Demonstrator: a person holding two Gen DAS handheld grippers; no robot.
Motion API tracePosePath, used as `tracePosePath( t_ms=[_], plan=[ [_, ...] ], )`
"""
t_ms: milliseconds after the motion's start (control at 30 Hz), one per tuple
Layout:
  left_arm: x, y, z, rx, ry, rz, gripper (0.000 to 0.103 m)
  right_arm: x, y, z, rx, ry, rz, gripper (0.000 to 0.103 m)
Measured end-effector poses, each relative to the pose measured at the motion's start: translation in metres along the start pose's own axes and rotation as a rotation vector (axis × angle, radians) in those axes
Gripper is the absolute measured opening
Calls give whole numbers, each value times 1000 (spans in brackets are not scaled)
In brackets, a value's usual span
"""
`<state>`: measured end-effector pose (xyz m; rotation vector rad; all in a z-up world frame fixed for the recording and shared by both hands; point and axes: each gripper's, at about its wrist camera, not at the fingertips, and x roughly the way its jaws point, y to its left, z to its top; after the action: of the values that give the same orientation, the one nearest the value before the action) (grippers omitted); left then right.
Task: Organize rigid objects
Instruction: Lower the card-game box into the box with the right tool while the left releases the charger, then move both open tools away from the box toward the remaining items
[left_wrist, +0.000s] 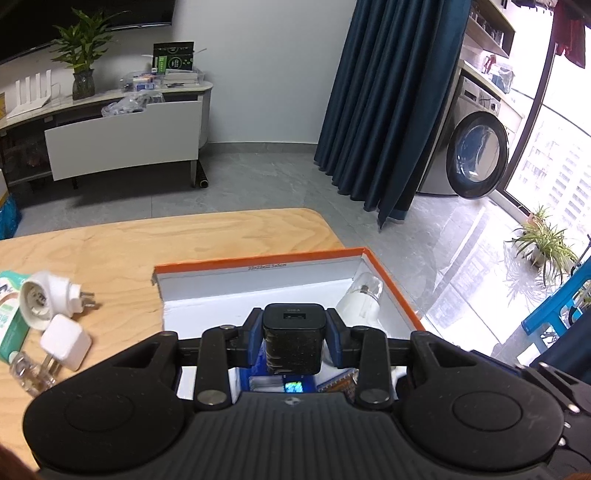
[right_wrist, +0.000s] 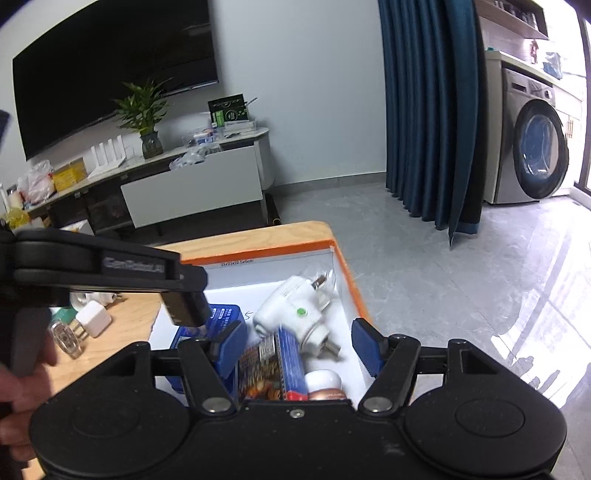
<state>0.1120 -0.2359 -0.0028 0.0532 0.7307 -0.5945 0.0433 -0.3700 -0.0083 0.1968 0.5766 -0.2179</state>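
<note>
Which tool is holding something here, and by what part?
The left tool grips a black USB charger by its two side faces, above the orange box. The right tool is open, holding nothing.

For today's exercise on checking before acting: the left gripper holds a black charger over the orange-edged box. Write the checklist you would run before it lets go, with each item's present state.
1. Left gripper clamped on the black charger: ok.
2. Charger above the box, inside its rim: ok.
3. Free floor beneath it: cannot tell; the gripper hides it.
4. Right gripper open, holding nothing: ok.
5. Right gripper clear of the drop path: cannot tell; it hangs over the same box.
6. White charger on the table not yet boxed: not ok.
</note>
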Motion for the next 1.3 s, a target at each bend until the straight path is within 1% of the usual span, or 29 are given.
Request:
tracePosePath(
  t_ms=[200, 267, 300, 333, 400, 433, 467, 533, 600, 867, 1100, 1300],
  plan=[
    [21, -10, 10, 19, 12, -18, 37, -11, -4, -2, 30, -5, 5, 80],
    [23, -14, 12, 45, 13, -10, 39, -14, -3, -1, 30, -8, 6, 80],
    [21, -17, 14, 58, 11, -5, 44, -15, -4, 0, 30, -9, 7, 80],
    [17, -18, 14, 67, 1, -3, 47, -16, -4, 0, 28, -9, 11, 80],
    [8, -18, 15, 69, -18, 9, 59, -18, -4, 0, 31, -9, 12, 80],
    [5, -16, 15, 67, -23, 12, 62, -19, -3, 1, 33, -11, 15, 80],
    [1, -15, 15, 68, -23, 20, 68, -20, -2, 1, 33, -13, 17, 81],
    [-6, -12, 14, 75, -23, 40, 70, -22, 2, 1, 29, -15, 23, 81],
    [-13, -6, 11, 67, -21, 62, 75, -24, 6, 2, 21, -19, 27, 81],
    [-43, 23, -5, -5, -3, 118, 84, -33, 32, 5, -20, -17, 63, 82],
    [-62, 59, -16, -89, 22, 184, 85, -32, 66, 4, -63, 17, 114, 82],
    [-79, 92, -22, -134, 24, 234, 85, -27, 93, 0, -92, 44, 153, 82]
  ],
)
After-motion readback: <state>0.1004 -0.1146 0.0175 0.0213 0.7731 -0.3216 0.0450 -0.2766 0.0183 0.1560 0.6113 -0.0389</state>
